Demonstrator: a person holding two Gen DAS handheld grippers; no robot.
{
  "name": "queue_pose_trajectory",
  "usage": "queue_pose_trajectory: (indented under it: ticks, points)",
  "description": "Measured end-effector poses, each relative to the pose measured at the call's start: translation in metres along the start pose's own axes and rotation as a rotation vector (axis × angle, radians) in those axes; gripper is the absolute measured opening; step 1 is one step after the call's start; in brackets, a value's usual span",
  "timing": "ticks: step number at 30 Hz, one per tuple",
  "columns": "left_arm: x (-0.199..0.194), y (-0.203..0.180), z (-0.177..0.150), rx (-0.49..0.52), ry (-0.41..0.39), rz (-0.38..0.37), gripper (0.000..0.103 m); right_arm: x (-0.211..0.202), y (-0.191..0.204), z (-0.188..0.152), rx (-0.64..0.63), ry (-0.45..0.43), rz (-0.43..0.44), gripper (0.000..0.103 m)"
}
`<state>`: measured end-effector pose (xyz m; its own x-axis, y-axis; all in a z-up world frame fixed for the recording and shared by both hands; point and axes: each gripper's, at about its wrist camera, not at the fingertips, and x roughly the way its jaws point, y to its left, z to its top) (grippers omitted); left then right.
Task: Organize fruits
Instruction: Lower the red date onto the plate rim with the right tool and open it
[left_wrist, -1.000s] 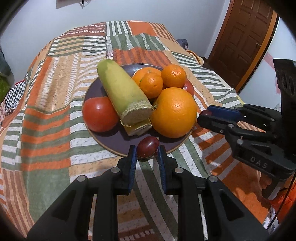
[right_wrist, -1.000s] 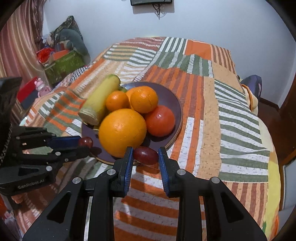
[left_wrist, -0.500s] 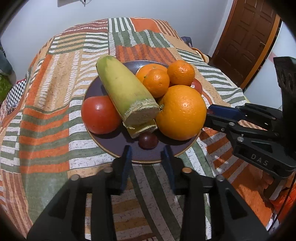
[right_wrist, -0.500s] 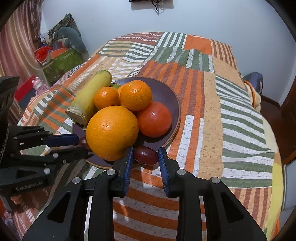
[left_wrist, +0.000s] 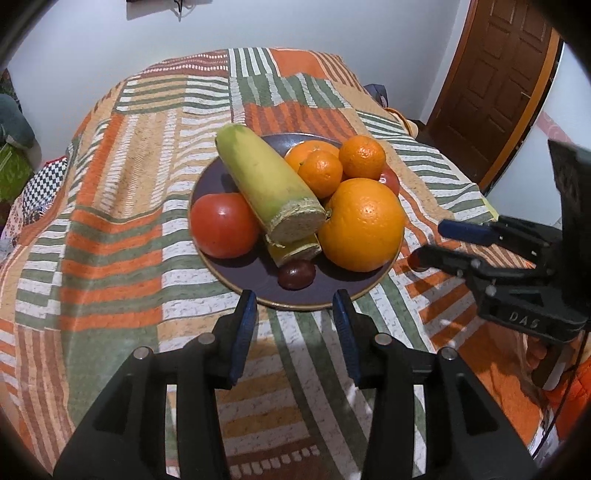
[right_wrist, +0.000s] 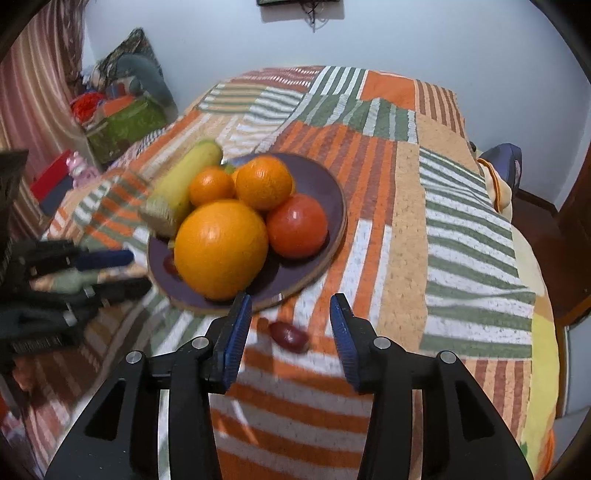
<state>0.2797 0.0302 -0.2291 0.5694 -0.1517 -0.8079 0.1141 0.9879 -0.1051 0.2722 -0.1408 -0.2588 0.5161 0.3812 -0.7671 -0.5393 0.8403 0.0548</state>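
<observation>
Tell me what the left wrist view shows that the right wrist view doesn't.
Left wrist only: a wooden door and a dark grape lying in the open on the plate.
Right wrist only: a second grape lying on the bedspread off the plate, between the opening right hand-held gripper jaws, untouched.
Both: large orange, tomatoes, cut green-yellow fruit.

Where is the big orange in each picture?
Left wrist view: the big orange sits right of middle, on the plate's right side, beside the cut banana.
Right wrist view: the big orange sits left of middle, at the plate's near edge.
Shared landmark: the purple plate.
</observation>
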Motion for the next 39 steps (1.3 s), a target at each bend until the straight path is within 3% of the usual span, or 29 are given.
queue_pose_trajectory:
  ticks: [8, 10, 12, 28, 35, 39]
  points:
    - [-0.003, 0.005, -0.010, -0.009, 0.005, 0.008, 0.043, 0.015, -0.001, -0.014, -0.021, 0.066, 0.005, 0.041]
    - [-0.001, 0.006, -0.011, -0.016, 0.008, 0.007, 0.043, 0.015, 0.001, -0.013, -0.027, 0.059, -0.001, 0.036]
    - [0.000, 0.008, -0.011, -0.024, 0.009, 0.007, 0.043, 0.014, 0.002, -0.013, -0.035, 0.056, 0.015, 0.024]
    - [-0.008, 0.011, -0.007, -0.040, -0.025, -0.010, 0.043, 0.021, -0.002, 0.019, 0.010, -0.005, 0.009, 0.024]
    - [-0.010, 0.012, -0.008, -0.041, -0.035, -0.010, 0.043, 0.024, 0.003, 0.019, -0.025, 0.008, -0.011, 0.027]
    - [-0.014, 0.013, -0.007, -0.047, -0.044, -0.010, 0.043, 0.022, -0.005, 0.020, -0.003, 0.017, -0.022, 0.043]
